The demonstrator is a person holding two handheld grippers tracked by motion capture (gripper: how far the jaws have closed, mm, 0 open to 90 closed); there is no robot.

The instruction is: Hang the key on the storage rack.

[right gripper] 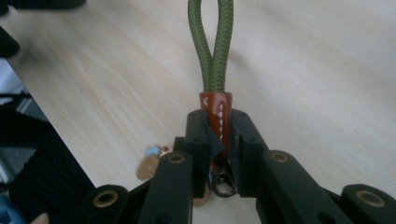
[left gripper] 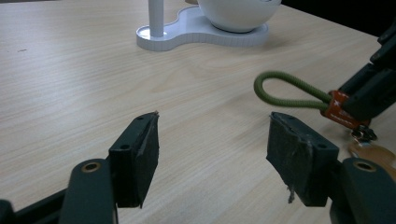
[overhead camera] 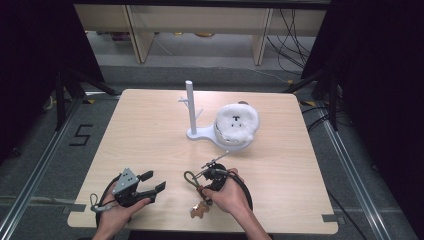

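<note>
Wooden table [overhead camera: 150, 130]: right gripper [right gripper: 218, 140] clamped a keyring's [right gripper: 212, 51] brown collar; left gripper [left gripper: 212, 154] stood spread, gripping nothing, beside its green loop.

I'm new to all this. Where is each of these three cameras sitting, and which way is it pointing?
High view: above the person's side, looking forward and down at the wooden table; both forearms and hands show.
Left gripper view: rides the left claw, looking between its open jaws toward the white stand.
Right gripper view: rides the right claw, looking along jaws clamped on the keychain's orange collar.
Shared: both gripper views show the green cord loop.
</note>
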